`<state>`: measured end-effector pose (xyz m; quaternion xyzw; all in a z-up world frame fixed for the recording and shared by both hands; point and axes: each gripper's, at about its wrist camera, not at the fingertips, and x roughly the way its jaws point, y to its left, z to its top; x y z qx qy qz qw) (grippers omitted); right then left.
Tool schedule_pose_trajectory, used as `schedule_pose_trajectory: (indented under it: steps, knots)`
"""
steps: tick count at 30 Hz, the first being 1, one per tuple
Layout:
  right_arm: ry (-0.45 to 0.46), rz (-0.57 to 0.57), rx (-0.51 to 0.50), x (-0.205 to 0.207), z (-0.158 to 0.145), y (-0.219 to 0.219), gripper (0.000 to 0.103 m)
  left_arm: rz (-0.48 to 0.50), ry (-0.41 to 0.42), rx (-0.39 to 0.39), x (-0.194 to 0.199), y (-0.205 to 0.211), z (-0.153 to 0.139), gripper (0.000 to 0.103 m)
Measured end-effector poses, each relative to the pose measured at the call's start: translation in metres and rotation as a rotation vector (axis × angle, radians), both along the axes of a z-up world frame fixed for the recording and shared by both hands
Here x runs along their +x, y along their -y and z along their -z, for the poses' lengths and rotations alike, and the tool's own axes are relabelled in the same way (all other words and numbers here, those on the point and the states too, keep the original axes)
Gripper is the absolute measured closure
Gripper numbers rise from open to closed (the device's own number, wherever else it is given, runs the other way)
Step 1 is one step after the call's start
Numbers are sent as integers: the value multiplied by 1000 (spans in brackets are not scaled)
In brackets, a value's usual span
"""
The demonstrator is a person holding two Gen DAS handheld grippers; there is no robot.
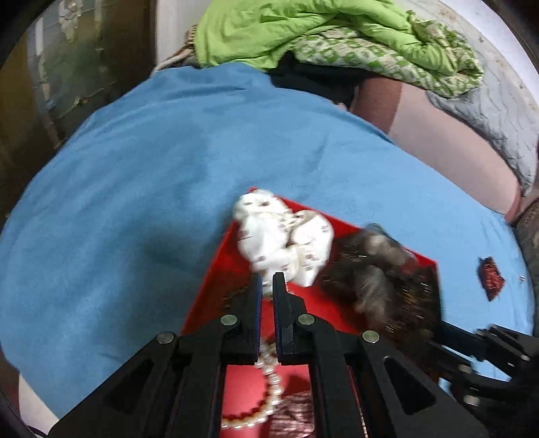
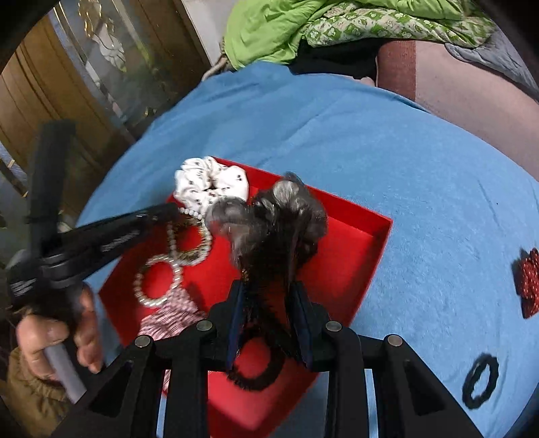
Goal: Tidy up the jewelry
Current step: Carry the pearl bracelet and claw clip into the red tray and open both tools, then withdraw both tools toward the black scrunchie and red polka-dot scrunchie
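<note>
A red tray (image 2: 363, 236) sits in the middle of the picture on a blue blanket (image 2: 370, 151) that covers a bed.

The left gripper (image 1: 267, 281) is over the near part of the tray. Its two black fingers are almost together, and a string of white beads (image 1: 269, 387) runs between them. It is pinching the white beads. In the right wrist view the beads make loops at the left side of the tray, and the tip of the left gripper touches them there. A hand (image 2: 57, 333) holds that gripper's handle at the lower left of the frame.

A white hair tie with small dark spots (image 2: 210, 183) lies at the far corner of the tray. A pink and white cloth piece (image 2: 168, 316) lies at the near left of the tray, just beside the beads.

The right gripper (image 2: 269, 296) is at the bottom middle of its picture. It is clenched on a dark fluffy hair tie (image 2: 269, 229), which is blurry and sits over the middle of the tray.

Outside the tray, on the blanket at the right, lie a red sparkly piece (image 2: 529, 283) and a black hair band (image 2: 480, 380). They are well apart from the tray.

A green blanket (image 2: 320, 23) is piled at the top of the frame.
</note>
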<state>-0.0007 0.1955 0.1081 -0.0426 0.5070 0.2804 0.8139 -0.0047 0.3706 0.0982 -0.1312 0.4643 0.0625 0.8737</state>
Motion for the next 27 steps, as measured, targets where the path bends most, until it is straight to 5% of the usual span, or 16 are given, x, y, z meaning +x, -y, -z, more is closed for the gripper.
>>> schedule_pose_trajectory:
  steps: [5, 7, 10, 19, 27]
  knots:
    - [16, -2, -50, 8, 12, -5, 69, 56, 8, -111, 8, 9, -2, 95]
    - [22, -8, -45, 6, 9, -3, 66, 51, 16, -139, 6, 9, -5, 78]
    - [62, -6, -34, -1, -3, 3, 44, 20, 39, -154, -5, 2, -15, 70]
    - [125, 59, 43, -47, -30, 66, 37, -121, 76, -60, -56, -9, -42, 57]
    - [115, 234, 5, -90, -16, 165, 35, -72, 63, -37, -82, 33, -44, 56]
